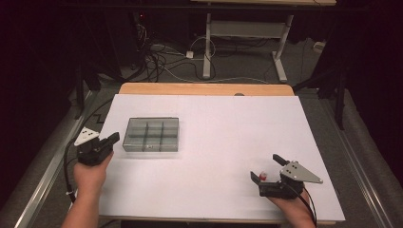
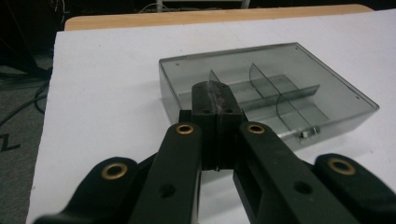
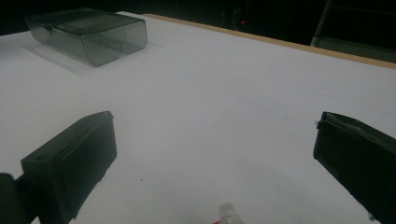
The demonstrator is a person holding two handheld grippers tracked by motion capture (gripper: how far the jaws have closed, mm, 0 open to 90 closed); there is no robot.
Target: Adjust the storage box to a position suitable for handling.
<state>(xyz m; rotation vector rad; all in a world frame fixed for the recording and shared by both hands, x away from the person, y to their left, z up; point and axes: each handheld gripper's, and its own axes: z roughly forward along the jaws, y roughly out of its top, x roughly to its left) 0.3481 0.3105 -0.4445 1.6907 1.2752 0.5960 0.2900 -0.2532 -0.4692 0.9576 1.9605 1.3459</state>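
At the left edge of the white counter (image 1: 209, 142), the left gripper (image 1: 113, 138) sat in the person's left hand (image 1: 90, 173), its grey three-cornered plate on top. In the left gripper view its fingers (image 2: 205, 100) were pressed together with nothing between them, and they pointed at the near short wall of the grey compartment box (image 2: 266, 95). The box lay just beyond the fingertips, near them but apart from them. It was a smoky, see-through case with thin dividers splitting it into compartments, and a small clasp showed on one of its long sides. In the high view the box (image 1: 151, 134) lay flat on the left half of the counter, just to the right of the left gripper.

The middle of the counter was bare white surface.

Toward the right front corner, the right gripper (image 1: 267, 167) was held in the right hand (image 1: 292, 206), and its fingers (image 3: 74, 158) stood wide apart, gripping nothing. A small clear piece with a red part (image 1: 263, 175) lay on the counter between them, close to the base of the opening. In the right gripper view this small piece (image 3: 229, 213) showed at the bottom edge, midway between the two fingers and touching neither; it was too small and cut off to say what it was. The box (image 3: 88, 32) lay well apart from it, far across the counter.
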